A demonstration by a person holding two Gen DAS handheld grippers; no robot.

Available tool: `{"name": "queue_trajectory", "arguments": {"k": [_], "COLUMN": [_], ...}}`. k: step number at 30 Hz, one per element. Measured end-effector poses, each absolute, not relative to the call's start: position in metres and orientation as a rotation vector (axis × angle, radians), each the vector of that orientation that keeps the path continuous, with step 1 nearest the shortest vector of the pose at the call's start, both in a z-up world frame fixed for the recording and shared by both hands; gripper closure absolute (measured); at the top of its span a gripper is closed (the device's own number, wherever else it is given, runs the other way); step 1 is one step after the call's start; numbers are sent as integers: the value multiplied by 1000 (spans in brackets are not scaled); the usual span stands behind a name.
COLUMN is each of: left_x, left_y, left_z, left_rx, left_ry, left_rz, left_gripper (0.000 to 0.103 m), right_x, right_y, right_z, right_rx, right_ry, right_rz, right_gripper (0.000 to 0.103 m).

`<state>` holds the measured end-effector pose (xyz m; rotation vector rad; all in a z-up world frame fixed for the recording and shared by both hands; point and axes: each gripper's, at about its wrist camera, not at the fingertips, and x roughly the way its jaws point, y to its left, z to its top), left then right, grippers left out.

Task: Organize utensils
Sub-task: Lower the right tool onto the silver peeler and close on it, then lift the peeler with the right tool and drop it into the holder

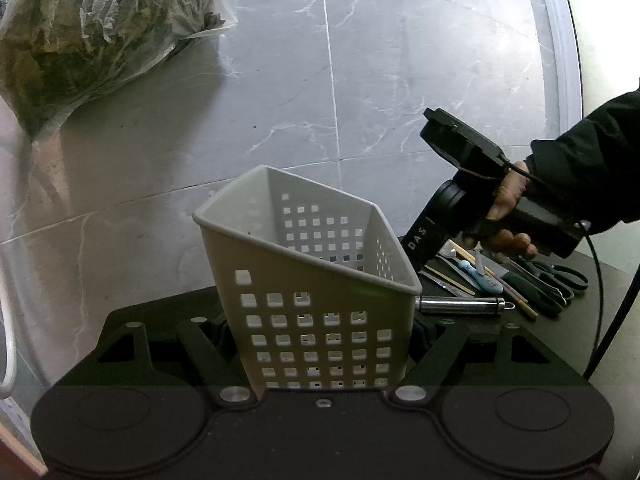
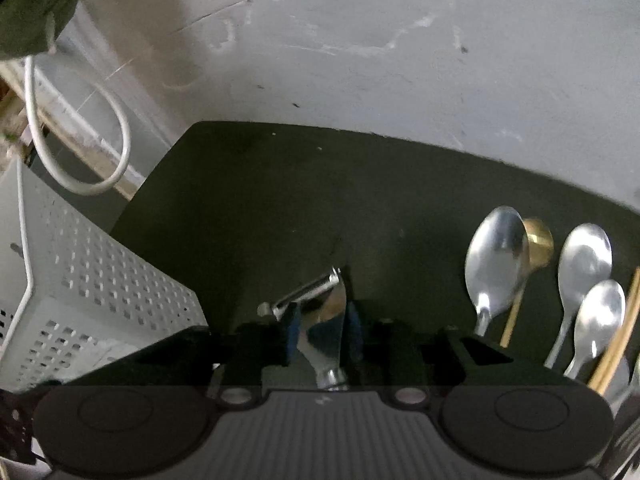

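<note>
On the black mat, the left gripper [image 1: 320,344] clamps the white perforated caddy [image 1: 308,280] steady and tilted for loading, while the right gripper [image 2: 322,328], further right, pinches a steel knife [image 2: 326,320] near the spoons [image 2: 496,256].

Grey marble floor, dark bench.
Pale-veined tiles [image 1: 400,80] with thin seams surround the black bench [image 2: 280,200]; a white cable [image 2: 120,152] loops beside a wall edge.

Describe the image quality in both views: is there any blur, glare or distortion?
Left wrist view: sharp, with fisheye bending of the floor lines; the basket is evenly lit. Right wrist view: dimmer and softly blurred, with bright reflections on the spoons and the knife.
</note>
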<state>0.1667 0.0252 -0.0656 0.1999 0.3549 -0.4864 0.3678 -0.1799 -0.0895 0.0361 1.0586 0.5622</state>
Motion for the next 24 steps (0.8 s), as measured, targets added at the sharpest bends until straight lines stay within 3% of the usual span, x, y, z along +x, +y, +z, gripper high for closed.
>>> {"name": "queue_trajectory", "arguments": {"k": [2, 4, 5, 17, 24], "left_x": [166, 166, 166, 163, 164], "left_y": [25, 24, 24, 22, 25], "left_z": [-66, -66, -66, -67, -66], "left_rx": [200, 199, 199, 182, 181], "left_ry": [355, 355, 355, 358, 360], "left_rz": [-483, -478, -476, -456, -472], "left_gripper": [25, 25, 25, 25, 25], "right_x": [369, 368, 367, 326, 282], "right_y": [-173, -165, -162, -180, -200], "right_z": [-87, -86, -85, -64, -46], "right_rx": [-24, -102, -131, 5, 113], "right_ry": [1053, 1045, 1039, 941, 791], "right_rz": [583, 585, 597, 586, 456], "right_gripper": [70, 87, 89, 103, 103]}}
